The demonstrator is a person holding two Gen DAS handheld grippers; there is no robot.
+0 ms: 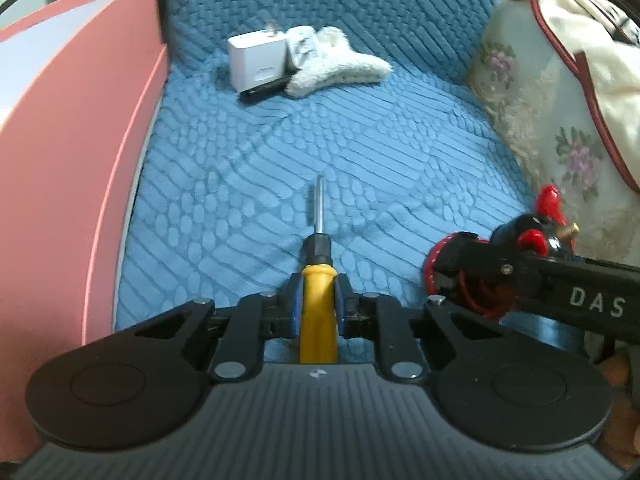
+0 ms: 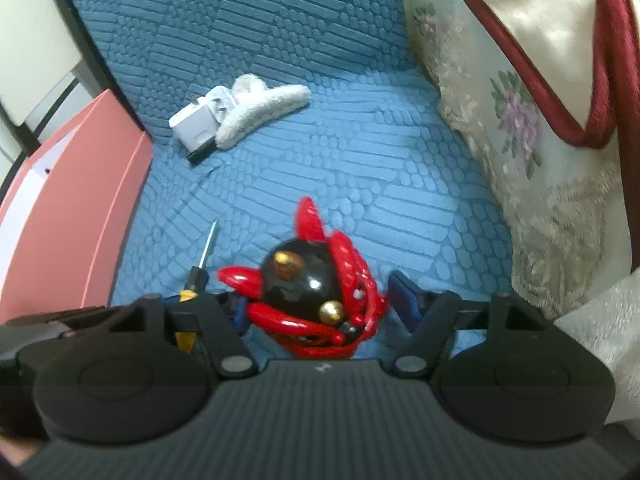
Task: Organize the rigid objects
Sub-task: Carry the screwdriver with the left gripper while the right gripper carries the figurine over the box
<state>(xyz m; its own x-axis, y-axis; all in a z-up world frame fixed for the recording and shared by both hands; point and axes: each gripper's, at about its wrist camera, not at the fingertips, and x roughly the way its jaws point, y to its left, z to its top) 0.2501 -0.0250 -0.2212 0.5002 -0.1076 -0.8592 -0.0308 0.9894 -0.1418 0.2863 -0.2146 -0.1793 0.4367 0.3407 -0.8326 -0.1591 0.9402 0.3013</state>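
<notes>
My left gripper is shut on a yellow-handled screwdriver, its metal shaft pointing forward over the blue quilted cushion. The screwdriver also shows in the right wrist view. My right gripper is open, its jaws wide around a red and black figurine with gold knobs; whether the pads touch it I cannot tell. The figurine and right gripper appear at the right of the left wrist view. A white charger block, a white adapter and a black pen-like stick lie far back.
A pink box stands along the left edge of the cushion. A white fluffy sock lies by the chargers. A floral cream pillow with red piping borders the right side.
</notes>
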